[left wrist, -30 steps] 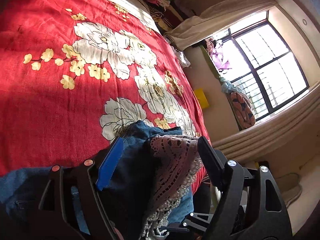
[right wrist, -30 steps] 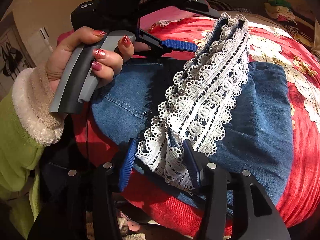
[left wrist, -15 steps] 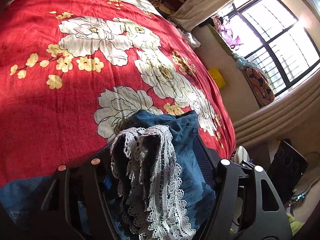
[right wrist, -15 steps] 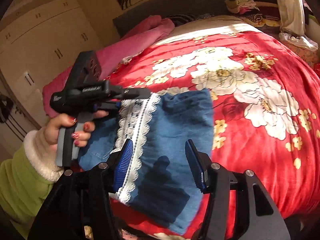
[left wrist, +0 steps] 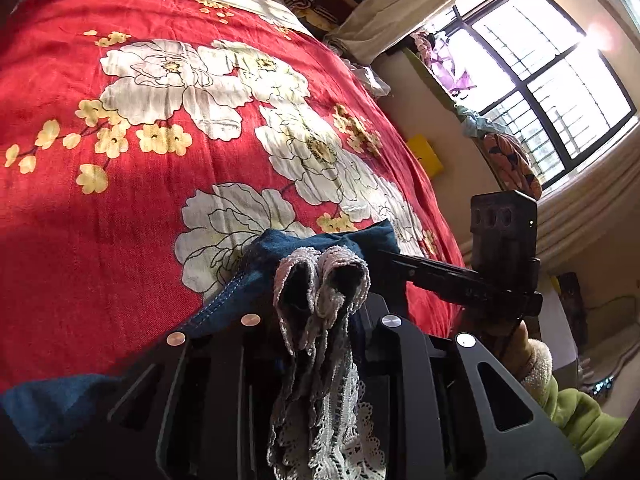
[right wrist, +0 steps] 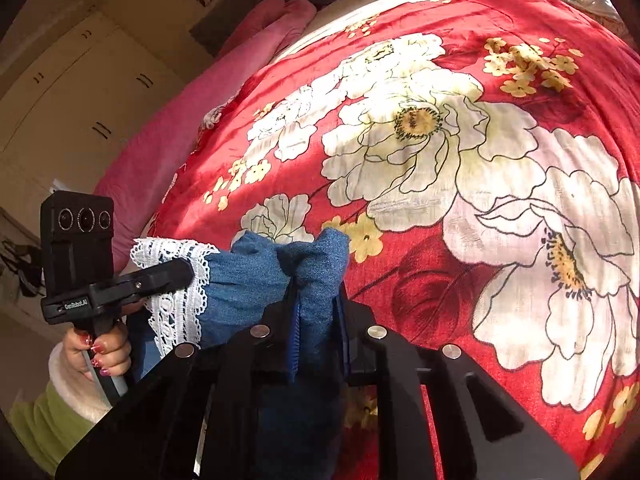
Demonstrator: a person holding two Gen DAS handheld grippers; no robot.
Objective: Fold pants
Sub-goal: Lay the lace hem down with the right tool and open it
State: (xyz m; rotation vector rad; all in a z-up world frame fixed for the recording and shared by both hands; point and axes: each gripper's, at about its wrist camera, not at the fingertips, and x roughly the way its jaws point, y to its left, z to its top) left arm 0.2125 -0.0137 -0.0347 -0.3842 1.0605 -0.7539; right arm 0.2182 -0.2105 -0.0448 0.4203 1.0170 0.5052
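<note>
Two grippers are clamped on one pair of denim pants [right wrist: 248, 280] right now, held over the near edge of the red floral bedspread [right wrist: 460, 152]. The left gripper [left wrist: 316, 312] has its jaws drawn in narrow on the white lace hem [left wrist: 320, 280], which bunches up between them and spills down over the black frame. The right gripper [right wrist: 316, 312] pinches a gathered wad of plain blue denim, its jaws pressed close against the cloth on both sides.

Half a second ago the right gripper's jaws stood wide with the denim lying spread beneath them; now they have shut on it. A second back the lace ran in a long diagonal band between the two grippers; now it is crumpled tight at the left one. The pants have gone from a flat panel to a bunched strip.

From the right wrist view, the left gripper's body [right wrist: 100, 292] shows small white lettering reading "GenRobot.AI". The left hand [right wrist: 100, 350], nails painted red, grips its handle. On the far right, a barred window [left wrist: 540, 64] throws sun across the bed.
</note>
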